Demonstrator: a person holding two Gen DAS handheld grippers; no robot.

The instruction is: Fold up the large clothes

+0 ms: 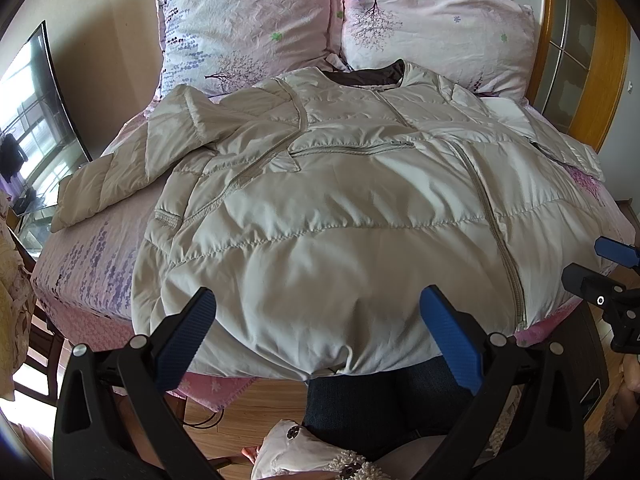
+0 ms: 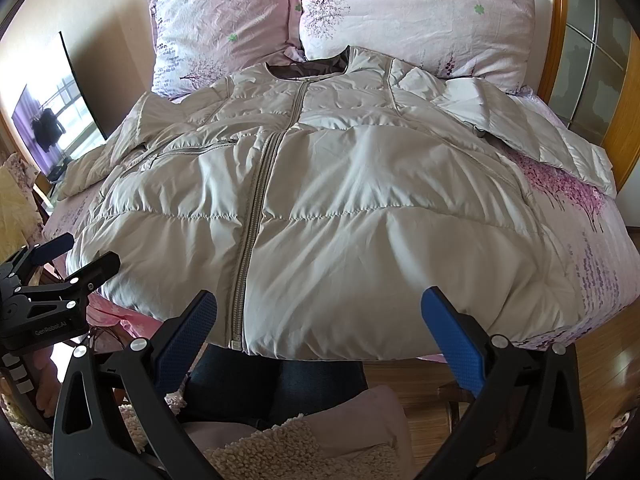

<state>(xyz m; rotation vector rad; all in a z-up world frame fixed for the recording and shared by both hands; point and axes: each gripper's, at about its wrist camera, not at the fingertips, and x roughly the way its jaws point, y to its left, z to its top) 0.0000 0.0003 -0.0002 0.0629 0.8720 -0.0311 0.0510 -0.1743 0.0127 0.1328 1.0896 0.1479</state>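
Lengthwise, puffer jacket flat on bed, collar toward pillows

Puffer jacket spread flat on the bed
Left gripper hovers wide open over the hem; zipper closed, two pillows behind, right gripper at the edge.

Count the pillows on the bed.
2. The left pillow and right pillow stand side by side at the head of the bed, just behind the jacket collar. The jacket may hide anything lower.
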